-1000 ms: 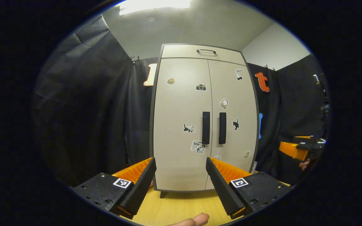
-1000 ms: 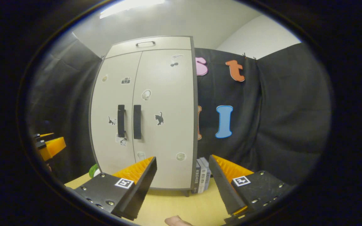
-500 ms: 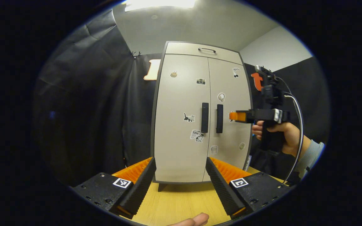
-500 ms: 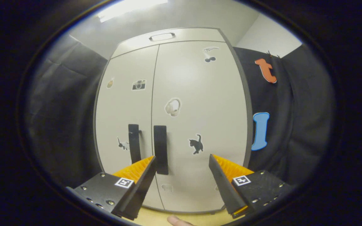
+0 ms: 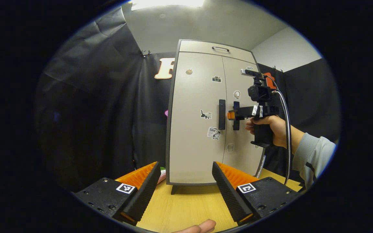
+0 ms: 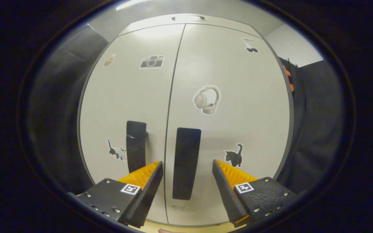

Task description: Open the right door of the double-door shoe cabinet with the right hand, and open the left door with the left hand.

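The beige double-door shoe cabinet [image 5: 202,129] stands on the wooden table with both doors closed. In the right gripper view, the black handle of the right door [image 6: 186,163] stands between the fingers of my open right gripper [image 6: 187,170], which do not press on it. The left door's handle [image 6: 136,146] is just to its left. In the left gripper view a hand holds the right gripper [image 5: 233,115] at the right handle [image 5: 236,113], beside the left handle [image 5: 221,114]. My left gripper [image 5: 186,170] is open, well back from the cabinet over the table.
The wooden tabletop [image 5: 189,204] runs from my left gripper to the cabinet's foot. Black cloth walls stand on both sides of the cabinet. A person's grey sleeve [image 5: 314,155] reaches in from the right. A fingertip [image 5: 202,226] shows at the bottom edge.
My right gripper has risen from low at the right and moved in until its fingers straddle the right door handle. The left gripper has drifted slightly left. Both doors remain closed.
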{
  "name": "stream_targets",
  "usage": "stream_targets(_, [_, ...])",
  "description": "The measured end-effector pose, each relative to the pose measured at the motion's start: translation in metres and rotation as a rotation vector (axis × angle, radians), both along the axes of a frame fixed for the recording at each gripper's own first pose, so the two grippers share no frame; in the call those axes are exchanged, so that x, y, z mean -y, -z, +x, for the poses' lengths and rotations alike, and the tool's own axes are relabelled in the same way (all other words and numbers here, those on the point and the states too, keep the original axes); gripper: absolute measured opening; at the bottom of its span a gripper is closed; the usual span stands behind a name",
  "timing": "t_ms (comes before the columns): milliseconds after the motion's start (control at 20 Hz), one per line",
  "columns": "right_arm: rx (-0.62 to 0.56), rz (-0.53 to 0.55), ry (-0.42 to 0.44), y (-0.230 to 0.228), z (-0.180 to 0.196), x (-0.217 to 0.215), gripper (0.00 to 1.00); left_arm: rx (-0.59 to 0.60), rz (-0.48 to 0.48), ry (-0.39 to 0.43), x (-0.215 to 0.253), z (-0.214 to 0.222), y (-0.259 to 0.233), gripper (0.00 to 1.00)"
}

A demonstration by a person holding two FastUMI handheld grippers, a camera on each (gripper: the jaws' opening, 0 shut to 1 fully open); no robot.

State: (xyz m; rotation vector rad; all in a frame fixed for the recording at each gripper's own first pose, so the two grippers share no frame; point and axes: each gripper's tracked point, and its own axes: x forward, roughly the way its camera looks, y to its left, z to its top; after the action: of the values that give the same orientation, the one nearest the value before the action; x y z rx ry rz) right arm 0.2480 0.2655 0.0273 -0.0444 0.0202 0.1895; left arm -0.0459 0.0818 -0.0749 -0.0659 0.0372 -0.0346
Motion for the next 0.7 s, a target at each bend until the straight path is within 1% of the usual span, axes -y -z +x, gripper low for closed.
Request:
stream_targets(50, [0.001,0.019,0.008,-0.005,-0.006,0.003,0.71,0.004,0.003,0.003,-0.002,-0.002,-0.001,0.99])
stream_targets(100, [-0.028,0.042,0.004,0.005,0.004,-0.006,0.50,0.007,0.004,0.003,-0.003,-0.003,-0.001,0.99])
stream_targets(150, [-0.013,0.047,0.016,-0.002,0.000,-0.006,0.30,0.010,0.003,0.004,-0.004,-0.004,-0.002,0.99])
stream_targets(200, [-0.018,0.026,0.023,0.002,0.005,-0.005,0.31,0.009,0.000,0.007,-0.003,-0.005,-0.001,0.99])
stream_targets(250, [-0.023,0.003,0.026,0.002,0.002,-0.004,0.35,0.004,-0.002,0.011,-0.002,-0.006,0.000,0.99])
stream_targets(300, [-0.034,0.018,0.027,0.004,0.006,-0.004,0.31,0.000,-0.004,0.015,-0.001,-0.007,0.002,0.99])
stream_targets(350, [-0.058,0.043,0.028,0.006,0.005,-0.003,0.24,0.000,-0.004,0.017,-0.001,-0.008,0.001,0.99])
stream_targets(400, [-0.072,0.052,0.024,0.004,0.002,-0.004,0.24,-0.004,0.000,0.014,-0.001,-0.008,0.002,0.99])
stream_targets(450, [-0.072,0.040,0.014,0.004,0.002,-0.002,0.14,-0.009,0.008,0.008,-0.003,-0.008,0.002,0.99])
stream_targets(700, [-0.072,0.066,-0.083,-0.001,-0.013,0.000,0.15,0.003,0.022,-0.031,-0.008,-0.009,-0.005,0.99])
